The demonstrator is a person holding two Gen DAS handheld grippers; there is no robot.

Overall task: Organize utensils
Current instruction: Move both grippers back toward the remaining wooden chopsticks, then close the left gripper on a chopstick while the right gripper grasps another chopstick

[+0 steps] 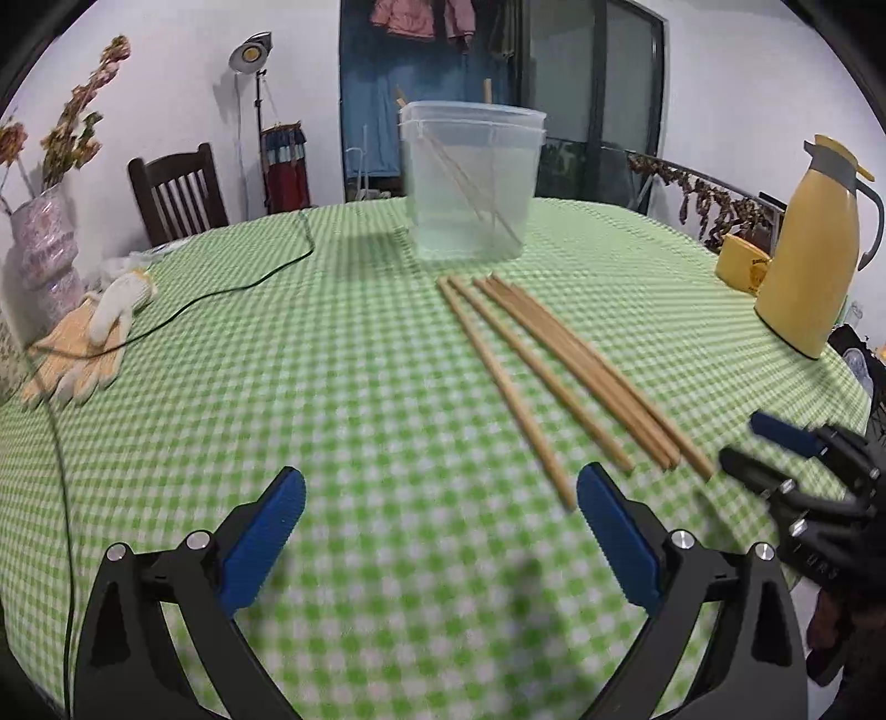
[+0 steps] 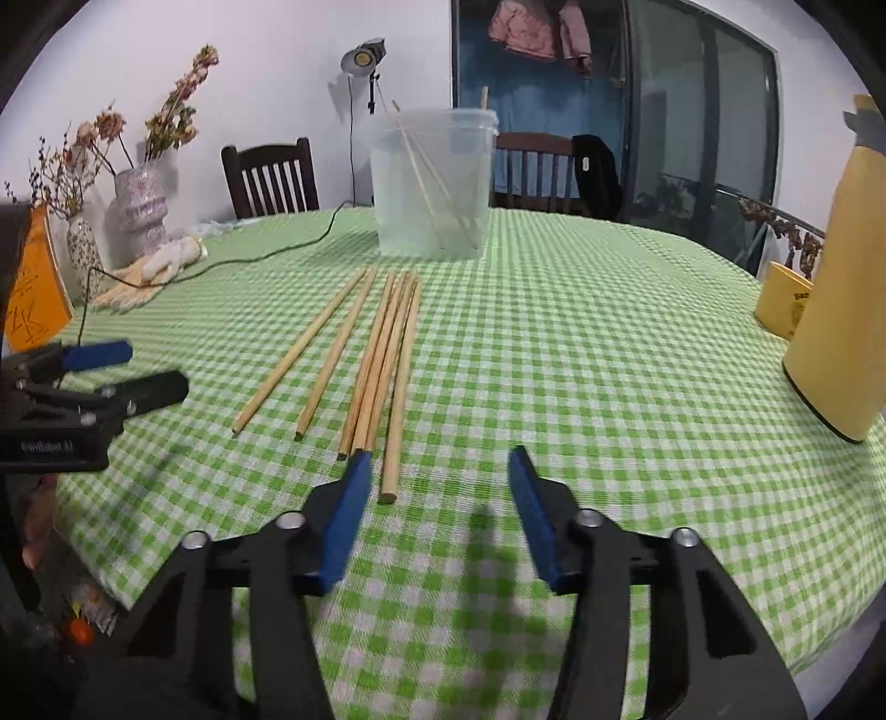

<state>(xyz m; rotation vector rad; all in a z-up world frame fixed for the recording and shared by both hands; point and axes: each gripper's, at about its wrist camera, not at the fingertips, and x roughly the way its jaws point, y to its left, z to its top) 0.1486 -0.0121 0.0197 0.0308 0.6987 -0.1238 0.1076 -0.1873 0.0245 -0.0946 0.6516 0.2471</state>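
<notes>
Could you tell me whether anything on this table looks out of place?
Yes: five chopsticks lie loose on the tablecloth before the clear tub, which already holds a few. Work gloves and a cable also lie there.

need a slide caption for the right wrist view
Right tool open above five loose chopsticks on the green checked tablecloth, clear container behind them.

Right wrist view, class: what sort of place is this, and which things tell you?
Probably a dining room in a home: a table under a green checked cloth, wooden chairs around it, a vase of dried flowers, and jackets hanging by the window.
</notes>
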